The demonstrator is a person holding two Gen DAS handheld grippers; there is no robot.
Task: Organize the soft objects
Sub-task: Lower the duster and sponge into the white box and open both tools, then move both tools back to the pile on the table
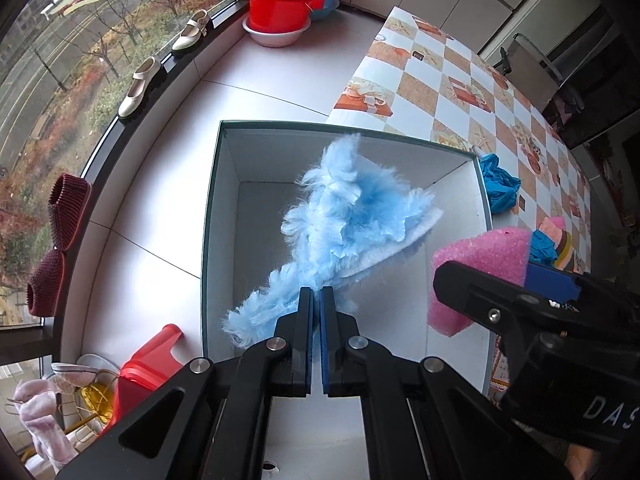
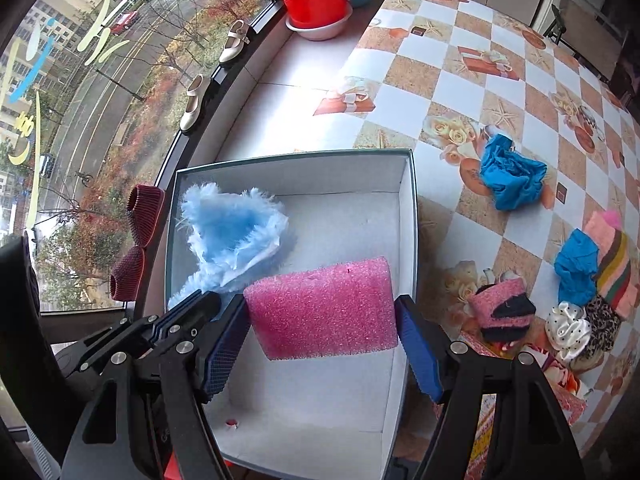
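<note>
My left gripper (image 1: 316,296) is shut on a fluffy light-blue cloth (image 1: 344,216), which hangs over the inside of a white open box (image 1: 224,216) with a dark green rim. In the right wrist view the same blue cloth (image 2: 232,236) hangs at the box's left side, with the left gripper (image 2: 196,300) beside it. My right gripper (image 2: 324,328) is shut on a pink foam sponge (image 2: 324,312), its blue pads pressing both ends, above the box (image 2: 404,240). The pink sponge (image 1: 476,256) also shows at the right of the left wrist view.
On the checkered tablecloth (image 2: 500,92) right of the box lie two crumpled blue cloths (image 2: 510,180), a striped pink item (image 2: 612,264), a white scrunchie (image 2: 568,328) and a pink-black item (image 2: 504,308). Shoes (image 1: 140,88) and slippers (image 1: 60,240) line the windowsill. Red basins (image 1: 284,4) stand far back.
</note>
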